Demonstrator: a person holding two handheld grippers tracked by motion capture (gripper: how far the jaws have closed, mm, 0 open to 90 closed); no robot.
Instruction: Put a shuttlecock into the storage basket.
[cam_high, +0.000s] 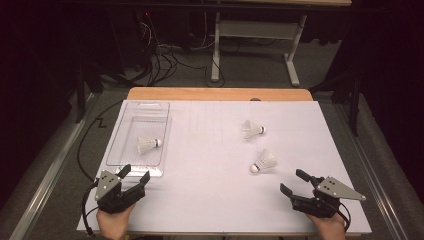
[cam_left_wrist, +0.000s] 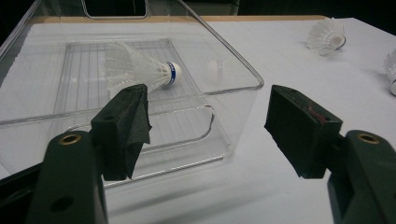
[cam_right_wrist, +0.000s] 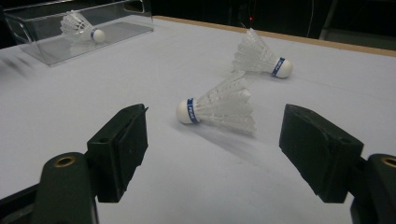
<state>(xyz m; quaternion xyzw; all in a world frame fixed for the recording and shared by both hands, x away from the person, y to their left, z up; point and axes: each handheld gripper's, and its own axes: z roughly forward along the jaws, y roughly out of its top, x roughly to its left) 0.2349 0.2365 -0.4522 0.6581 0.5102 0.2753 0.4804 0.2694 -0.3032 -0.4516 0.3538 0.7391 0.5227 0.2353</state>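
Observation:
A clear plastic tray (cam_high: 116, 150) lies at the table's left with one white shuttlecock (cam_high: 148, 145) on its side inside. Two more shuttlecocks lie on the white sheet at centre right, one farther (cam_high: 252, 129) and one nearer (cam_high: 264, 161). My left gripper (cam_high: 135, 173) rests at the tray's near end, open and holding nothing; its own view looks over the tray rim (cam_left_wrist: 233, 56) at the shuttlecock (cam_left_wrist: 135, 70) inside. My right gripper (cam_high: 292, 181) is open just short of the nearer shuttlecock (cam_right_wrist: 219, 105), cork pointing left, with the farther one (cam_right_wrist: 261, 58) behind.
The white sheet (cam_high: 210, 200) covers the table, and a wooden edge (cam_high: 220, 94) shows at the back. Beyond it stand a white table frame (cam_high: 250, 30) and loose cables (cam_high: 165, 65) on the floor. A dark cable (cam_high: 82, 150) trails off the table's left side.

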